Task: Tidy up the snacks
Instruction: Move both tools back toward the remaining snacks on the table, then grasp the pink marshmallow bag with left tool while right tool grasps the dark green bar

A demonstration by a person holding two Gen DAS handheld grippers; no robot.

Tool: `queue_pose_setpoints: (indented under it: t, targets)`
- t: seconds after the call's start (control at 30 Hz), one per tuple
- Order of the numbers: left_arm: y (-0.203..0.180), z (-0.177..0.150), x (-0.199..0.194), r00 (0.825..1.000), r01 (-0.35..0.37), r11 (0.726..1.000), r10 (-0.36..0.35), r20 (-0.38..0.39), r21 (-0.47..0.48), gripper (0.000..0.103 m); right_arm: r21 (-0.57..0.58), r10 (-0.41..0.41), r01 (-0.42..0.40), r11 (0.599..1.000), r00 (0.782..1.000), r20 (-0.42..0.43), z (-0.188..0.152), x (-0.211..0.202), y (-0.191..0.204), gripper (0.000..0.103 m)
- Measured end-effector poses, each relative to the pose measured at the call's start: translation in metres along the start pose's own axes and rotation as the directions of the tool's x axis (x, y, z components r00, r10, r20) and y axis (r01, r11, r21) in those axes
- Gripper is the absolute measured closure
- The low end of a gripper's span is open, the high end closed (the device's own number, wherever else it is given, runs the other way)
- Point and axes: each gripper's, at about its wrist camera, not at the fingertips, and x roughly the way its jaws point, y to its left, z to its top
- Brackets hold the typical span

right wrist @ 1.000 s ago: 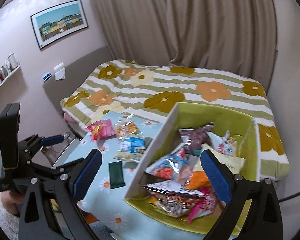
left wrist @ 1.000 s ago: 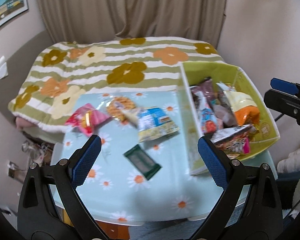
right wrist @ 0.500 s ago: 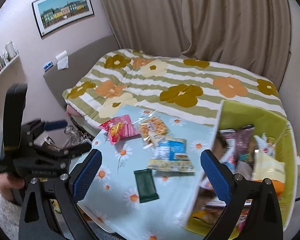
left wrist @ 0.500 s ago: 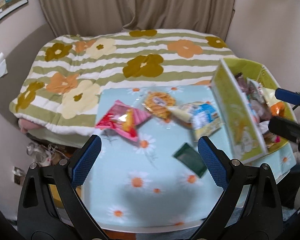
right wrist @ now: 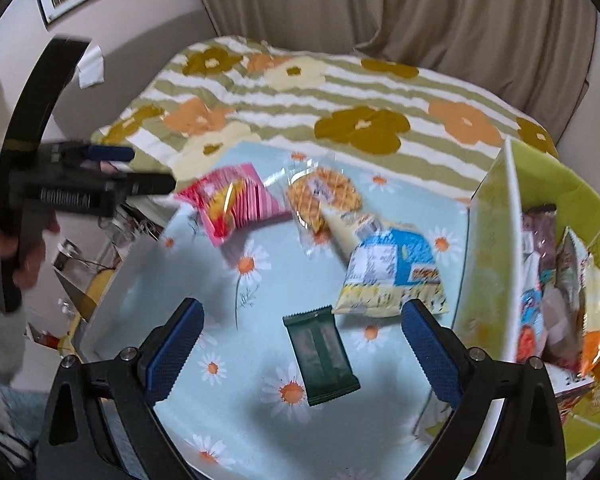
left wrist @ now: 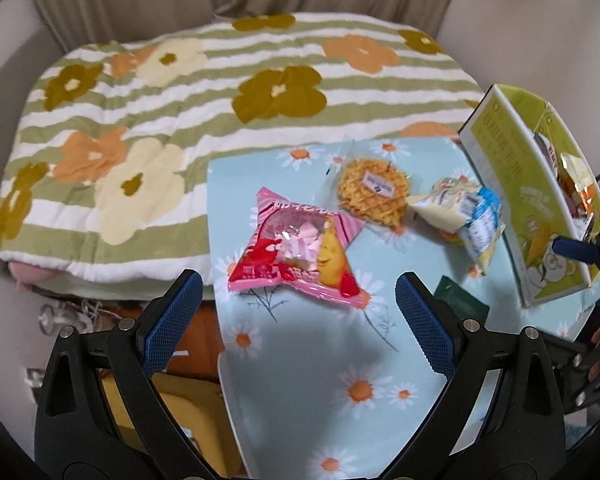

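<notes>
Left gripper [left wrist: 296, 308], jaws wide and empty, above a daisy-print table [left wrist: 300, 380]; pink snack packet [left wrist: 298, 256] at 12 o'clock, just beyond the fingertips; round waffle packet [left wrist: 374, 192] at 1 o'clock of the pink one; blue-and-cream bag [left wrist: 466, 220] at 3 o'clock of the waffle, touching it. Right gripper [right wrist: 302, 338], jaws wide and empty, over a dark green bar [right wrist: 320, 354] lying flat between the fingers; green box [right wrist: 488, 264] at 3 o'clock, filled with packets; floral blanket [right wrist: 340, 96] at 12 o'clock beyond the table.
</notes>
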Motion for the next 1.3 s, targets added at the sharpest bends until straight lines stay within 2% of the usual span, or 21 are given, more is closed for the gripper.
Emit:
queue_pose_setpoints:
  t: [0.3,0.63,0.83,1.13,1.3]
  targets:
    - [0.011,0.024,0.07,0.986,0.122,0.991,-0.115,-0.123,0.048,0.006,0.003,-0.054,0.054,0.999,0.996,-0.07,-0.02,0.043,0.006,0.005]
    - [0.009,0.032,0.12,0.972,0.122,0.991,-0.109,-0.209,0.047,0.006,-0.017,-0.081,0.079,0.997,0.987,-0.136,-0.035,0.073,-0.009,0.005]
    - [0.009,0.03,0.136,0.96,0.143,0.99,-0.135,-0.244,0.014,0.007,-0.04,-0.071,0.066,0.997,0.985,-0.16,-0.04,0.083,-0.017,0.005]
    - [0.009,0.021,0.137,0.963,0.141,0.99,-0.136,-0.232,0.006,0.019,-0.081,-0.076,0.061,0.995,0.978,-0.192,-0.046,0.096,-0.022,0.005]
    - [0.009,0.017,0.13,0.972,0.124,0.992,-0.12,-0.203,0.009,0.025,-0.117,-0.078,0.056,0.992,0.977,-0.2,-0.049,0.099,-0.019,0.008]
